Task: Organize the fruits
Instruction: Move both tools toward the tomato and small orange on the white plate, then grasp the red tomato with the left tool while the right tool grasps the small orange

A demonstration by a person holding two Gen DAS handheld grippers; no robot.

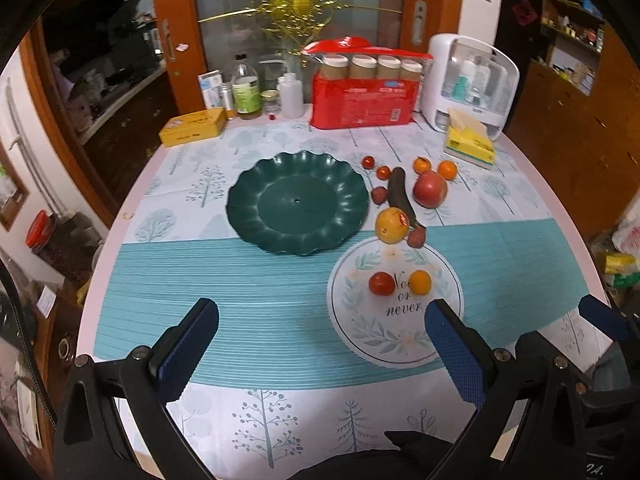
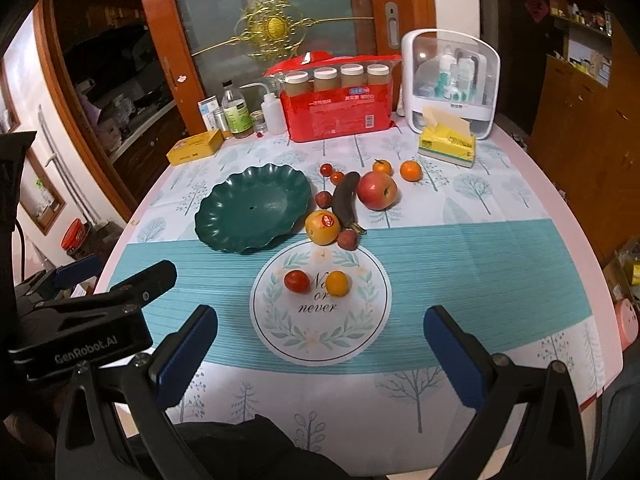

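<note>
Nothing is picked yet: the green scalloped plate (image 2: 252,212) at centre left sits empty. Both the left gripper (image 1: 320,344) and right gripper (image 2: 320,344) hang spread apart, holding nothing. Next, I'd guess, one reaches for the red tomato (image 2: 297,281) at centre frame.

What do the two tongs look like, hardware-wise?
Both match: black frames with visible screw heads, two fingers each faced with blue textured pads. Left tongs, pad; right tongs, pad. In the right wrist view the left unit's black body reads "GenRobot.AI" in white. No cables are visible. Dark fabric shows at the bottom edge, perhaps a sleeve.
</note>
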